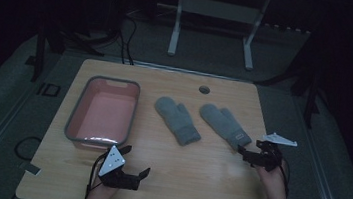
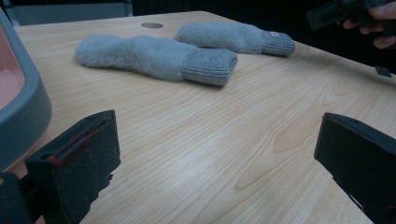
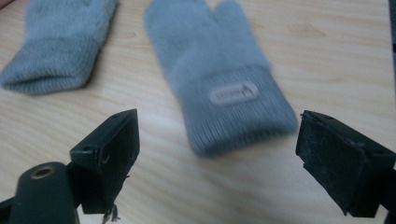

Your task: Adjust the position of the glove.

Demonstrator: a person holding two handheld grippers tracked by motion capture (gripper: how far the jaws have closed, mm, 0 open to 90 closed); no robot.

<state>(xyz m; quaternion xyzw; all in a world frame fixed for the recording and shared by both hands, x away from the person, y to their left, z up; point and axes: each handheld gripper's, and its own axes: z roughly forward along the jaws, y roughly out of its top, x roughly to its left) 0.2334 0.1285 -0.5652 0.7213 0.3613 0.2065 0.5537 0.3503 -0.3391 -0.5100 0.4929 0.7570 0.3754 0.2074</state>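
Two grey knitted mittens lie side by side on the wooden table. The left mitten (image 1: 178, 120) (image 2: 159, 57) (image 3: 58, 39) has its cuff toward me. The right mitten (image 1: 225, 125) (image 2: 236, 36) (image 3: 219, 74) carries a small label on its cuff. My right gripper (image 1: 250, 153) (image 3: 217, 158) is open just short of that cuff, jaws spread wider than it. My left gripper (image 1: 135, 161) (image 2: 217, 156) hovers open over bare wood near the front edge, empty, pointing toward the mittens.
A pink tub with a grey rim (image 1: 74, 118) (image 2: 25, 109) stands at the table's left, close beside my left gripper. A round cable hole (image 1: 204, 89) sits near the far edge. A white desk frame (image 1: 175, 24) stands on the floor beyond.
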